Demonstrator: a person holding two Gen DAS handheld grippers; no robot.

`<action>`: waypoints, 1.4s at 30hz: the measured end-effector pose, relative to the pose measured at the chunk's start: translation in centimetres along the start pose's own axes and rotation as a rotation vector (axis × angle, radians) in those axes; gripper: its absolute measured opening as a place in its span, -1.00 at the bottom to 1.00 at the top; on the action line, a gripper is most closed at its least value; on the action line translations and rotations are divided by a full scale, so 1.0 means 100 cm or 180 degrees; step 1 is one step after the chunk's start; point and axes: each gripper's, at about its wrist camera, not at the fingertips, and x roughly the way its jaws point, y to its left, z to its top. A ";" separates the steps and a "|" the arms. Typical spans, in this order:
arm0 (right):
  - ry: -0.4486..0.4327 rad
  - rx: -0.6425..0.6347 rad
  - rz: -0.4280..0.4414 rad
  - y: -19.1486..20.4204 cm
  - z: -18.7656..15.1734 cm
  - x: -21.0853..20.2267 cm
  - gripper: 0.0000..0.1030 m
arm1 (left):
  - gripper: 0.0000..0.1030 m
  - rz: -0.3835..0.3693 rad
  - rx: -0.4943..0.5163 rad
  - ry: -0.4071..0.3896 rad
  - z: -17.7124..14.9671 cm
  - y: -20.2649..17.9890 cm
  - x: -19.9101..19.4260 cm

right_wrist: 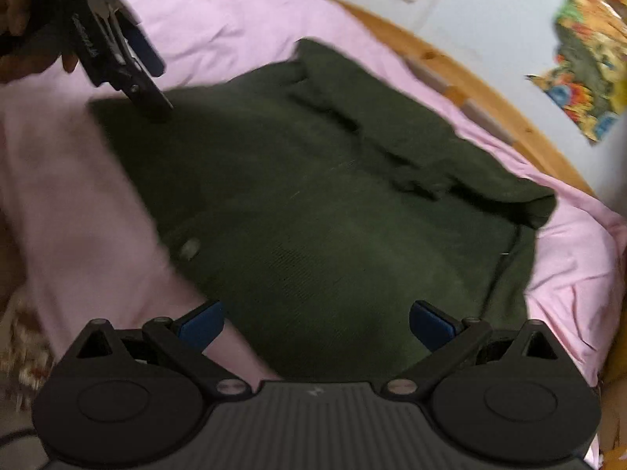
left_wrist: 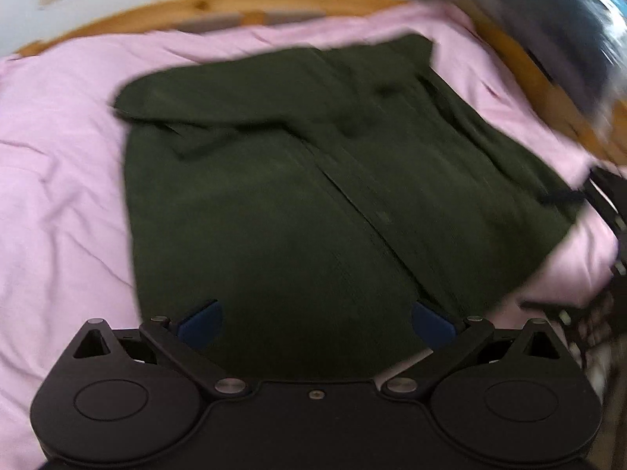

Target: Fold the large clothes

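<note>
dark green garment lies spread on the pink sheet of a bed, partly folded: a sleeve is laid across its upper part and a placket seam runs down the middle. in the right wrist view the same garment shows a button near its left edge and a bunched fold toward the far right corner. both views blurred.

left hand-held gripper is released, blue pads wide apart, nothing between them, hovering over the near hem of the garment. seen from the right wrist camera, the left hand-held gripper comes in from the upper left, held by a hand, its tip at the far left corner of the garment; cannot tell if it touches the cloth.

right hand-held gripper is also released, pads spread wide, empty, over the near edge of the garment where it meets the pink sheet. part of it shows at the right edge of the left wrist view.

wooden bed frame curves behind the sheet; pictures on the wall beyond.
</note>
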 end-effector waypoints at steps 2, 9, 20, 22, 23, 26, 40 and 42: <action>0.0048 -0.0155 -0.0021 0.010 -0.003 0.006 0.99 | 0.99 -0.0098 0.0126 0.0084 -0.012 -0.007 0.005; -0.0041 0.0192 -0.0132 0.008 0.008 0.042 0.99 | 0.99 0.0020 0.0463 0.0177 -0.026 -0.023 0.026; -0.0561 0.1900 0.0361 -0.078 0.014 0.048 0.99 | 0.99 0.0312 0.1026 0.0137 -0.025 -0.037 0.033; -0.0594 0.1934 0.0352 -0.081 0.014 0.049 0.99 | 0.98 0.0385 0.1036 0.0124 -0.023 -0.036 0.033; -0.0600 0.1938 0.0351 -0.083 0.015 0.049 0.99 | 0.98 0.0432 0.1012 0.0121 -0.021 -0.034 0.033; -0.0653 0.1975 0.0332 -0.081 0.020 0.048 0.99 | 0.93 0.0541 0.0908 0.0107 -0.013 -0.027 0.035; -0.0770 0.2102 0.0276 -0.087 0.028 0.055 0.99 | -0.40 0.0575 0.0371 0.0071 0.021 0.021 0.029; -0.0728 0.1952 0.0181 -0.079 0.028 0.051 0.99 | -0.58 0.0491 0.0315 0.0017 0.031 0.023 0.026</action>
